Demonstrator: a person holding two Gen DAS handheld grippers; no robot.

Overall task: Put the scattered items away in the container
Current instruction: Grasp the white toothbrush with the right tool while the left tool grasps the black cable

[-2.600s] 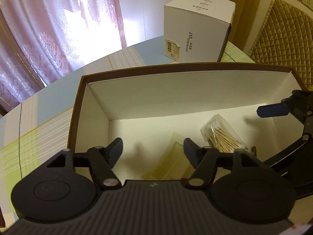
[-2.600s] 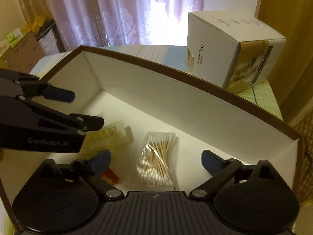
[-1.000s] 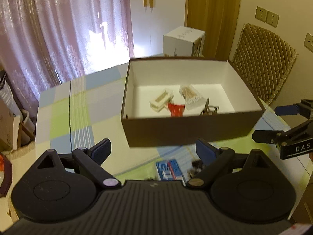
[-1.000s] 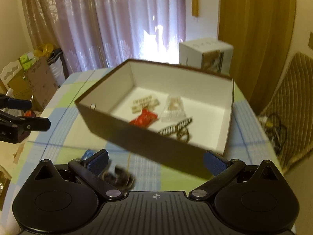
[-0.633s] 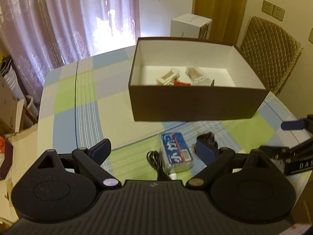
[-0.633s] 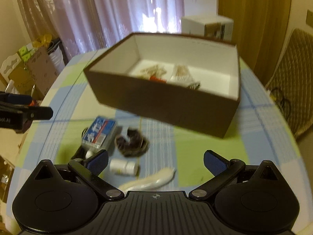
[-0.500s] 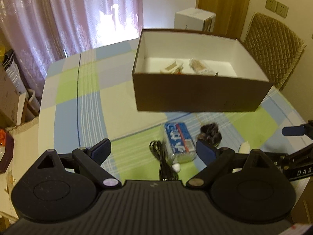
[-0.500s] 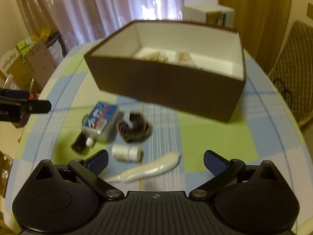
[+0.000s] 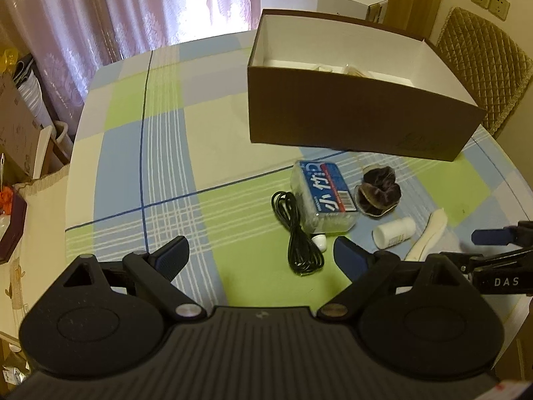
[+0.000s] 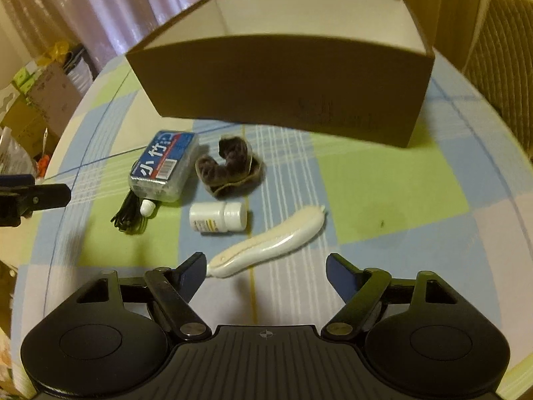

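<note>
A brown cardboard box (image 9: 349,120) (image 10: 283,76) with a white inside stands at the far side of the checked tablecloth. In front of it lie a clear blue-and-red labelled case (image 9: 321,196) (image 10: 165,165), a coiled black cable (image 9: 299,233) (image 10: 130,215), a dark brown scrunchie (image 9: 378,191) (image 10: 228,166), a small white bottle (image 9: 393,231) (image 10: 218,216) and a long white packet (image 9: 428,233) (image 10: 269,241). My left gripper (image 9: 261,256) hangs open near the cable. My right gripper (image 10: 266,271) is open, just behind the white packet's near end.
A white carton (image 9: 351,0) stands behind the brown box. A quilted chair back (image 9: 483,66) is at the table's right. Curtains (image 9: 116,10) and cardboard clutter (image 10: 40,100) lie off the table's left edge. Bare tablecloth (image 9: 150,150) spreads left of the items.
Both grippers have drawn back out of the box and dropped toward the table. The scattered items in front of the box have come into view and now sit close.
</note>
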